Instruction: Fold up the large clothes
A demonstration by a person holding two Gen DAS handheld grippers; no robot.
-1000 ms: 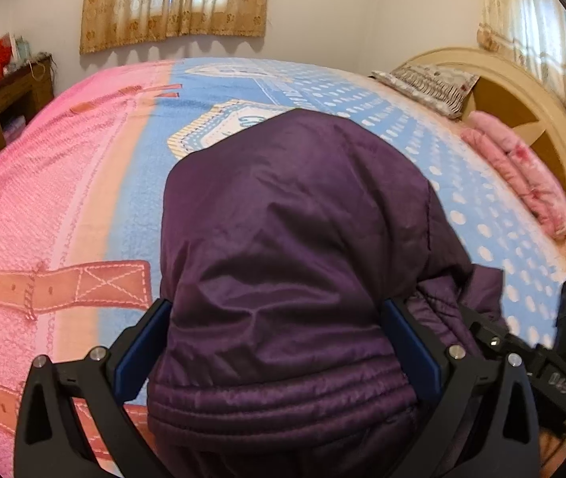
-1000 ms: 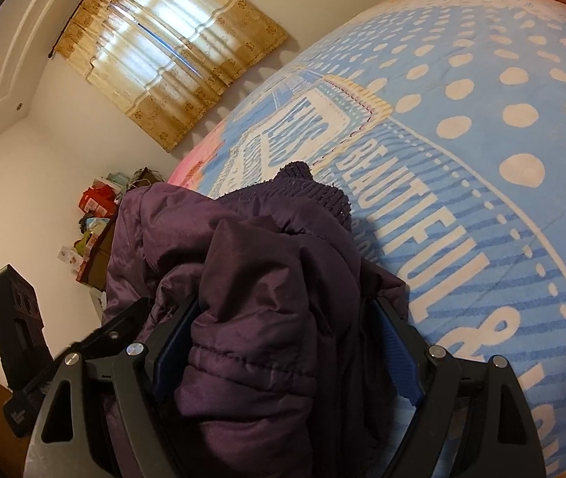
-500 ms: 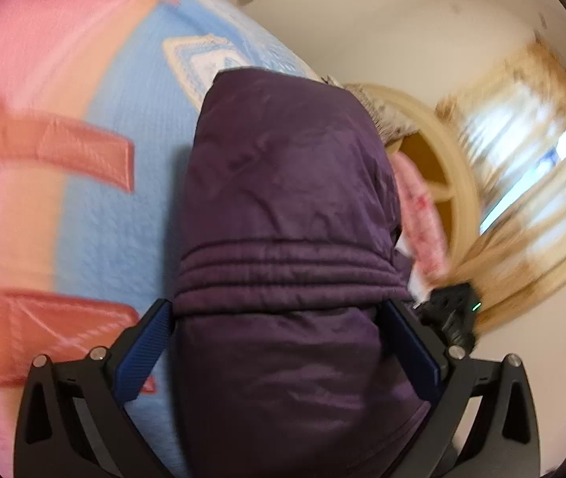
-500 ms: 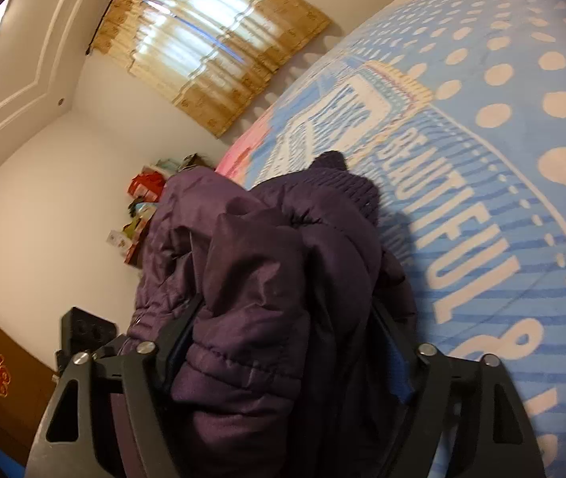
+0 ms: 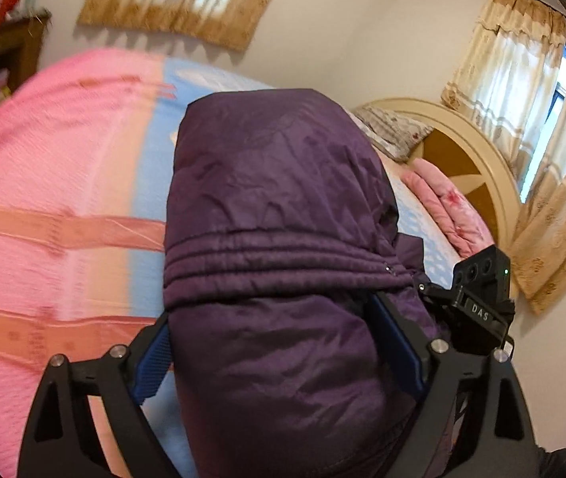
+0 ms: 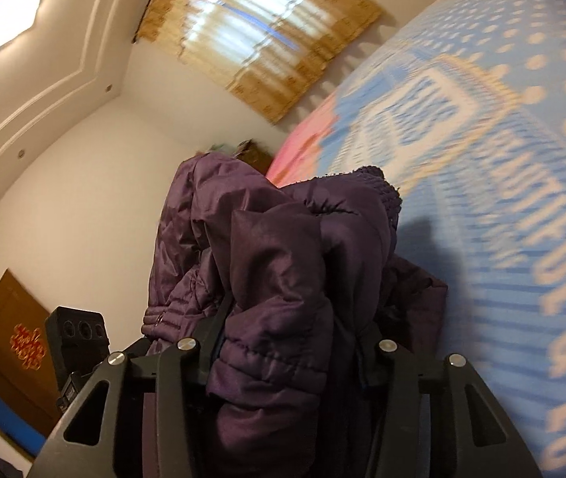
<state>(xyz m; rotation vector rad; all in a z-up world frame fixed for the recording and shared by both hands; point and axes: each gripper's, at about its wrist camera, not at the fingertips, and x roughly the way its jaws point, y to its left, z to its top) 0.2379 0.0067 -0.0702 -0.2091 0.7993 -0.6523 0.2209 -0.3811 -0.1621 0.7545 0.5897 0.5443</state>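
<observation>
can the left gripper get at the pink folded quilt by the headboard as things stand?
Probably not: the left gripper is shut on the purple jacket, whose bulk lies between it and the pink quilt.

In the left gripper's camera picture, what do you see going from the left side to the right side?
Pink part of the bedspread → purple jacket held in the left gripper → folded pink quilt → round headboard → curtained window.

Left claw [image 5: 279, 342] and right claw [image 6: 290, 342] both clamped (fabric-filled).
</observation>
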